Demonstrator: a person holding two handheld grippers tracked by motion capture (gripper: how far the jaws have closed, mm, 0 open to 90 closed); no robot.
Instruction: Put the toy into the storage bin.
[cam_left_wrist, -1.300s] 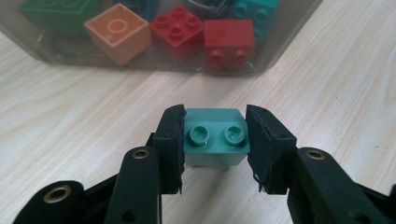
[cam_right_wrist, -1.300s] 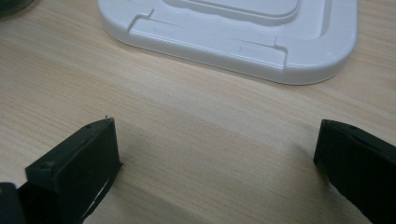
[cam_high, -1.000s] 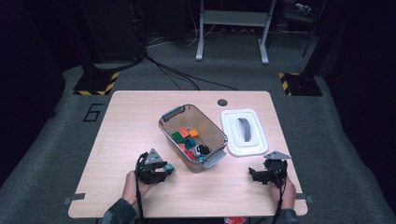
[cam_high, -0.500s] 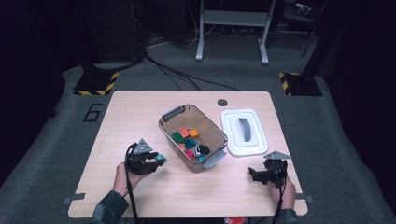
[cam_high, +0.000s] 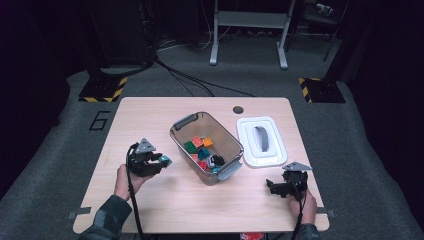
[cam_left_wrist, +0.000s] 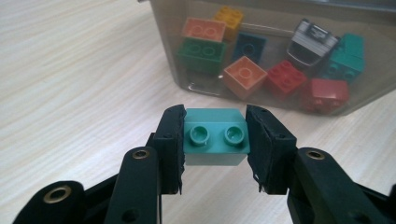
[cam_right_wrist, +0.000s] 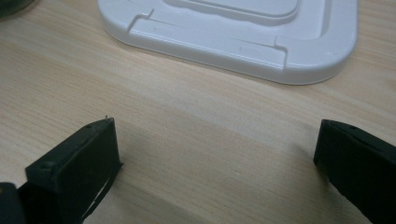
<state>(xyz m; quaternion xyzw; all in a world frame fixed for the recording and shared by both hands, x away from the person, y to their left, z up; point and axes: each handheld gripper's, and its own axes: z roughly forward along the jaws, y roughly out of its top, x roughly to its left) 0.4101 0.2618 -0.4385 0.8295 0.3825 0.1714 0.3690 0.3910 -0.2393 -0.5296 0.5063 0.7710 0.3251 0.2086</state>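
My left gripper (cam_left_wrist: 215, 140) is shut on a teal two-stud brick (cam_left_wrist: 215, 136), which hangs a little above the wooden table. In the high view that left gripper (cam_high: 159, 163) sits left of the clear bin (cam_high: 181, 136), with the teal brick (cam_high: 165, 161) at its tip. Inside the clear bin (cam_left_wrist: 163, 51) lie several bricks in green, orange, yellow, red and teal, plus a small black and white piece (cam_left_wrist: 312, 41). My right gripper (cam_right_wrist: 215, 154) stands open low over bare wood, just in front of the white lid (cam_right_wrist: 280, 60). From above, the right gripper (cam_high: 274, 187) is at the table's front right.
The white lid (cam_high: 261, 141) with a grey handle lies flat to the right of the bin. A dark round hole (cam_high: 238, 109) marks the table's far edge. Bare wood spreads along the table's left side and front middle. Dark floor, cables and stand legs lie beyond.
My left gripper has moved left, away from the bin, and lifted with the teal brick in it. The right gripper has stayed where it was.
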